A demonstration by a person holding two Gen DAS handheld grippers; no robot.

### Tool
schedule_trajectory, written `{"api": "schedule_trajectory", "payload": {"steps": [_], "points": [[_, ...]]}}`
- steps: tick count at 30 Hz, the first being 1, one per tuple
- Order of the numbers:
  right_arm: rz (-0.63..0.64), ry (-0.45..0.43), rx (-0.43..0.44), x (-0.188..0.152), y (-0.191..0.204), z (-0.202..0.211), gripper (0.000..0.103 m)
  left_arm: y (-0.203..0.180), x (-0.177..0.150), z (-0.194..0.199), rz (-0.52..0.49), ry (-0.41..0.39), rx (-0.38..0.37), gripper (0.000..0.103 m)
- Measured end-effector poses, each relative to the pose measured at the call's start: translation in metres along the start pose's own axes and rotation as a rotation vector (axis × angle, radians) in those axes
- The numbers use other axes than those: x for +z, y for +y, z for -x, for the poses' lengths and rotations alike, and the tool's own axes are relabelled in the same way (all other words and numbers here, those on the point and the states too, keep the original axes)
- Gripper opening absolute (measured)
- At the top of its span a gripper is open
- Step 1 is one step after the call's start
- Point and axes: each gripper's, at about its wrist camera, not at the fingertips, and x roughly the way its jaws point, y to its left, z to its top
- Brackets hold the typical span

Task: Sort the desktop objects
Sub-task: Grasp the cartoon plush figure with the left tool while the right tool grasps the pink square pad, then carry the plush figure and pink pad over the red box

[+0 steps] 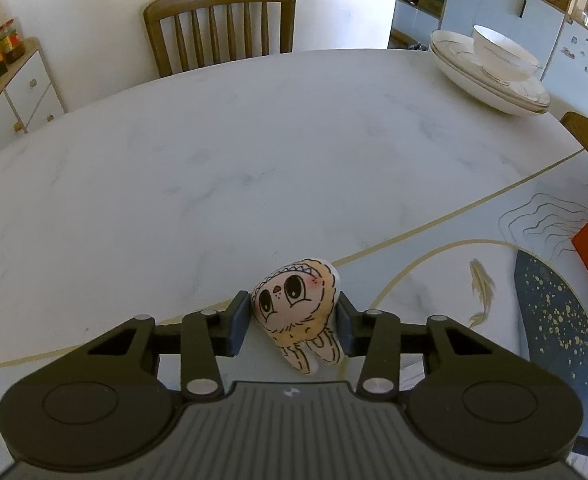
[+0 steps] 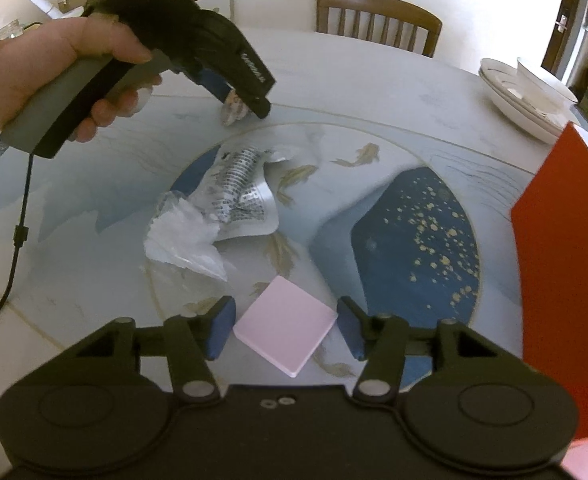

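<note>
Plush [image 1: 296, 312], cream-orange, big cartoon eyes, clamped in left gripper [image 1: 294, 322], lower centre. Pink pad [image 2: 285, 326], flat square, between right gripper's [image 2: 285, 328] parted fingers, untouched.

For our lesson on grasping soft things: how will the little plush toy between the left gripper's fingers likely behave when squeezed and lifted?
The plush toy looks stuffed and rounded, so it probably squashes under the left gripper rather than resisting. Its small fabric body suggests it is light. The dangling legs may flop.
</note>
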Motion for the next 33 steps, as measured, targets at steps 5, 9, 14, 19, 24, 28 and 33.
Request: {"api": "schedule_trajectory", "payload": {"steps": [5, 9, 14, 19, 24, 28, 33], "points": [[-0.020, -0.009, -0.009, -0.004, -0.007, 0.009, 0.055, -0.002, -0.003, 0.011, 0.002, -0.010, -0.012, 0.042], [-0.040, -0.024, -0.015, -0.005, -0.012, 0.019, 0.055, -0.008, -0.005, 0.024, -0.009, -0.020, -0.023, 0.042], [-0.071, -0.046, -0.028, -0.006, -0.021, 0.034, 0.055, -0.016, -0.008, 0.042, -0.006, -0.024, -0.037, 0.042], [-0.098, -0.068, -0.044, -0.008, -0.029, 0.046, 0.055, -0.030, -0.014, 0.059, -0.030, -0.023, -0.046, 0.042], [-0.129, -0.072, -0.052, -0.012, -0.036, 0.056, 0.055, -0.045, -0.024, 0.078, -0.050, -0.028, -0.066, 0.042], [-0.145, -0.089, -0.057, -0.015, -0.039, 0.068, 0.055, -0.056, -0.031, 0.093, -0.071, -0.037, -0.085, 0.042], [-0.167, -0.112, -0.056, -0.016, -0.044, 0.085, 0.055, -0.070, -0.040, 0.113, -0.104, -0.052, -0.105, 0.042]]}}
